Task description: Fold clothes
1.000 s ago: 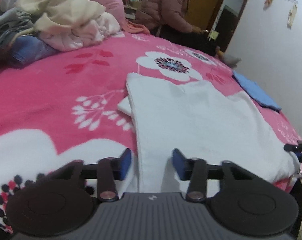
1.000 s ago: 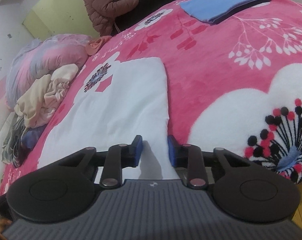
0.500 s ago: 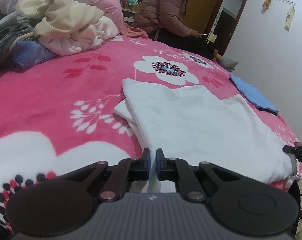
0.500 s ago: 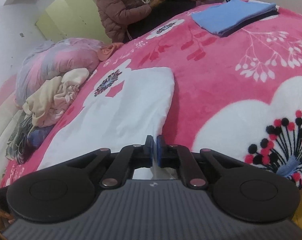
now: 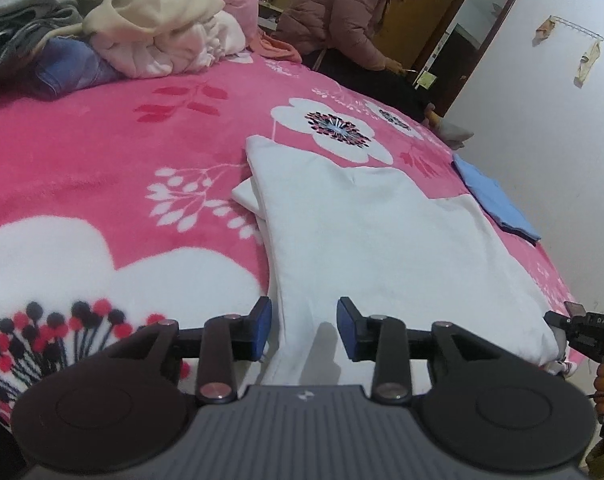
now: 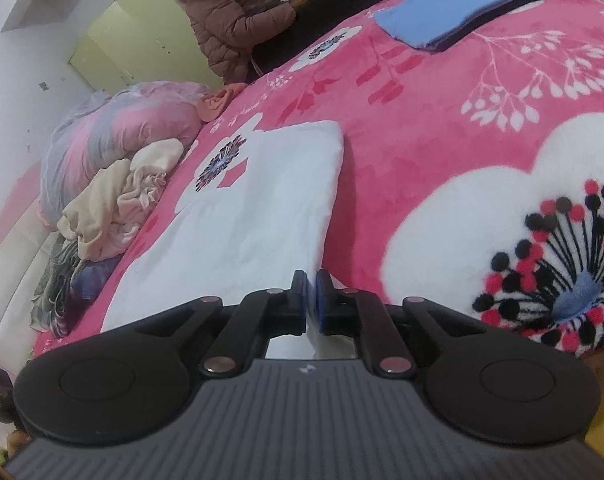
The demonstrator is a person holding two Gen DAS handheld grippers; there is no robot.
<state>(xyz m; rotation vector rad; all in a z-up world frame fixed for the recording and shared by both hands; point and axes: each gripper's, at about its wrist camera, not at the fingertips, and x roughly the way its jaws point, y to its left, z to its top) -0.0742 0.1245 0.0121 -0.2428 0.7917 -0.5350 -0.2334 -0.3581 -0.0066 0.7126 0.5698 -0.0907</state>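
White garment runs lengthwise away from both grippers — right gripper pinches its near hem, left gripper has just opened astride it.

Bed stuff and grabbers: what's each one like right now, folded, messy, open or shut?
White garment: part folded, lying flat.
Blue clothes: folded, stacked.
Heap of clothes: unfolded, crumpled.
Left gripper: has just opened, astride the garment's near edge, pads off it.
Right gripper: shut on the white garment's near edge.
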